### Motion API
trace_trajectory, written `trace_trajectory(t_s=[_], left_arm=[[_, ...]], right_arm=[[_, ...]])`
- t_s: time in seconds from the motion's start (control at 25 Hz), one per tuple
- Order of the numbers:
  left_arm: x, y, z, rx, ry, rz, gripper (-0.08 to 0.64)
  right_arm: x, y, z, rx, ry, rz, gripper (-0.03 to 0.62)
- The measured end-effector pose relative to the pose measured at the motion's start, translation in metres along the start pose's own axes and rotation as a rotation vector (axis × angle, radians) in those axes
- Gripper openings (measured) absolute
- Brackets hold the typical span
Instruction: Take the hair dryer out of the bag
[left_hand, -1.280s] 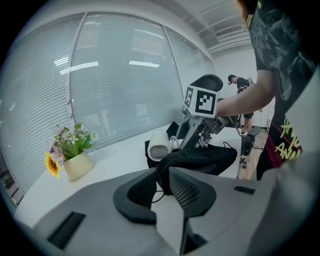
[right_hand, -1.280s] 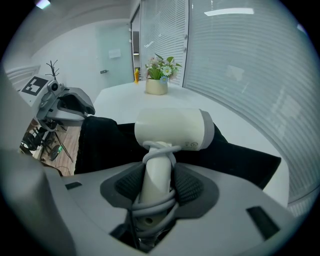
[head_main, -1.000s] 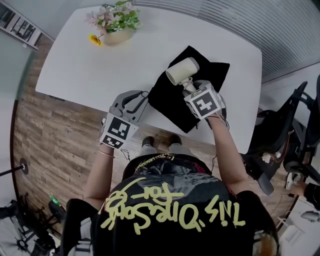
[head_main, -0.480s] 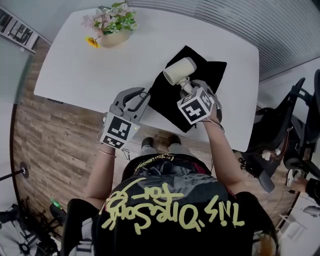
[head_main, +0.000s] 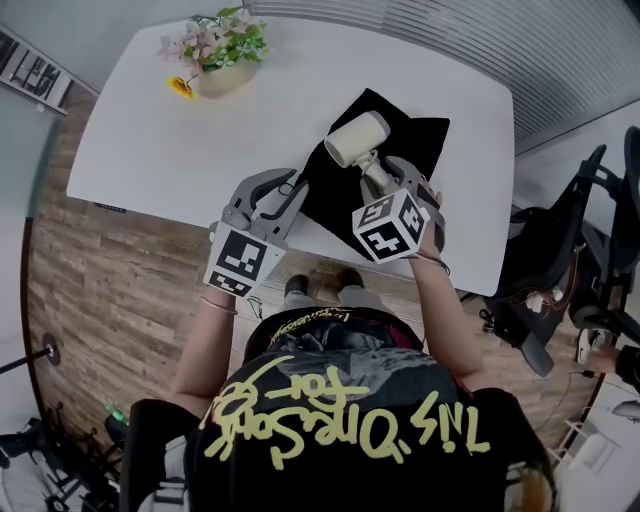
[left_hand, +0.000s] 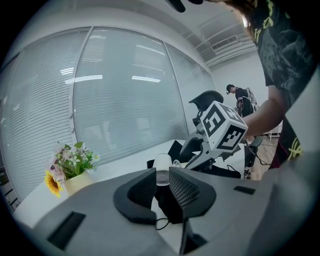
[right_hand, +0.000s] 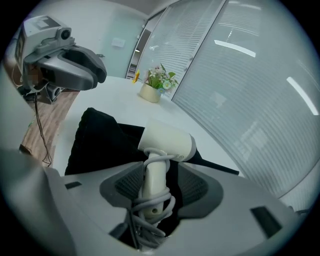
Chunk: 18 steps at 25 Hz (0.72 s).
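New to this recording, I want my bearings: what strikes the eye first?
A cream hair dryer, cord wound round its handle, is gripped in the right gripper over a black bag on the table. The left gripper hangs empty at the table's near edge, and a pot of flowers sits at the far left corner.

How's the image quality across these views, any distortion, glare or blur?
Head view: strong fisheye bows the table edges; lighting even. Left gripper view: dark rounded corners; ceiling lights glare as streaks on the window blinds. Right gripper view: hair dryer sharp, same dark corners, bright streaks on the blinds.
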<state>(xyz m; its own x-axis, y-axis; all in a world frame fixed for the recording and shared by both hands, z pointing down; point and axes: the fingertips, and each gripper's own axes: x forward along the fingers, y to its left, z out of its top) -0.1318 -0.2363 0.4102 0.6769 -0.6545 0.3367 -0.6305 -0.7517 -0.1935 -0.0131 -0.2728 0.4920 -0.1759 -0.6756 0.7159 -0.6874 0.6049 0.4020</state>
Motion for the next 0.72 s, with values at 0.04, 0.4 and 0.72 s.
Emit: trace_trajectory(t_s=[0.04,0.4,0.72], left_arm=[[0.000,0.000,0.003,-0.002,-0.008,-0.001,0.077],[0.013,-0.004,0.035,-0.022,-0.101,-0.007,0.077],[0.017,-0.004,0.067,-0.029,-0.189,0.010,0.077]], right_arm=[[-0.005,-0.002,0.001,0.007,-0.010,-0.011,0.199],[-0.054,-0.030,0.027,0.090,-0.194,-0.149,0.199],[-0.096,-0.051,0.051,0.158,-0.368,-0.233,0.199]])
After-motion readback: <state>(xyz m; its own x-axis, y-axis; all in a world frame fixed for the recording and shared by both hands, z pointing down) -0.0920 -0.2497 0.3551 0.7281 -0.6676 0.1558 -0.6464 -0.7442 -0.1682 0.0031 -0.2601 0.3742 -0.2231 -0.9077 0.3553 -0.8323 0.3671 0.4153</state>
